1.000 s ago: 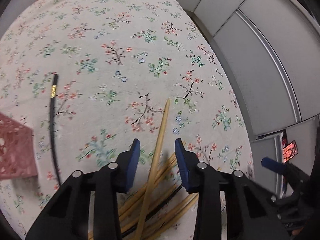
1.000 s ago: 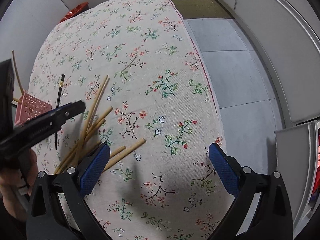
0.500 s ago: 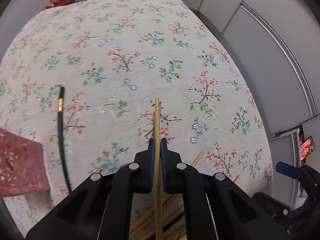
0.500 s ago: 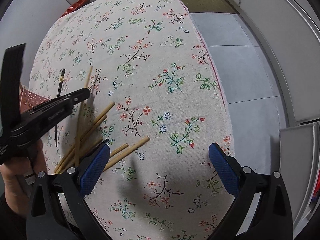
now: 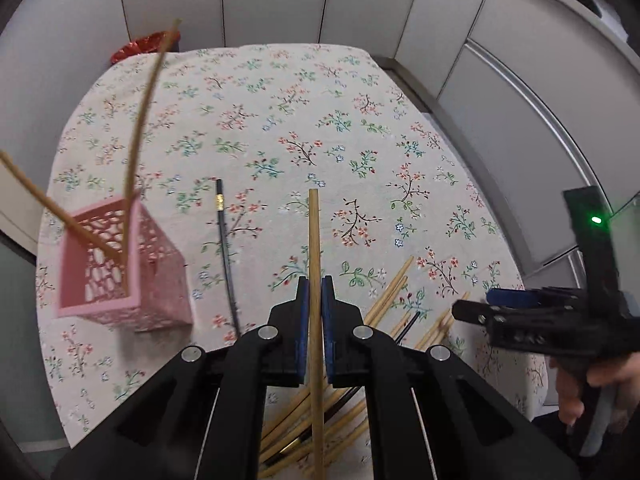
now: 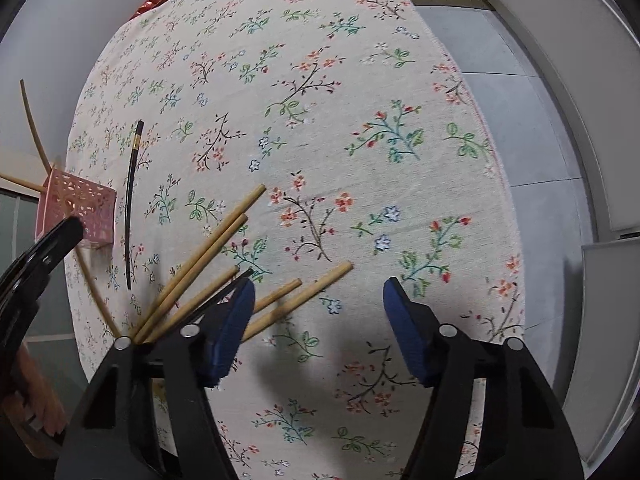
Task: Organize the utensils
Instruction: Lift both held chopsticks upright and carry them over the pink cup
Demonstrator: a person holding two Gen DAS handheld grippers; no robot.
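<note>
My left gripper (image 5: 315, 282) is shut on a bamboo chopstick (image 5: 314, 232), held above the flowered tablecloth (image 5: 280, 140) and pointing away from me. A pink lattice basket (image 5: 120, 268) stands at the left with two chopsticks leaning out of it. Beside it lies a black chopstick (image 5: 226, 256). A heap of bamboo chopsticks (image 6: 200, 264) lies under and left of my right gripper (image 6: 318, 296). Its jaws are closing. One stick's end (image 6: 320, 286) lies between the pads, which do not press on it.
A red object (image 5: 140, 46) sits at the table's far left corner. The cloth's edge (image 6: 480, 128) drops to a grey floor on the right. Grey panel walls stand behind. A hand (image 5: 580, 384) holds the right gripper.
The left gripper shut on one bamboo chopstick and lifted it off the heap toward the basket side. The right gripper's jaws narrowed over the stick ends.
</note>
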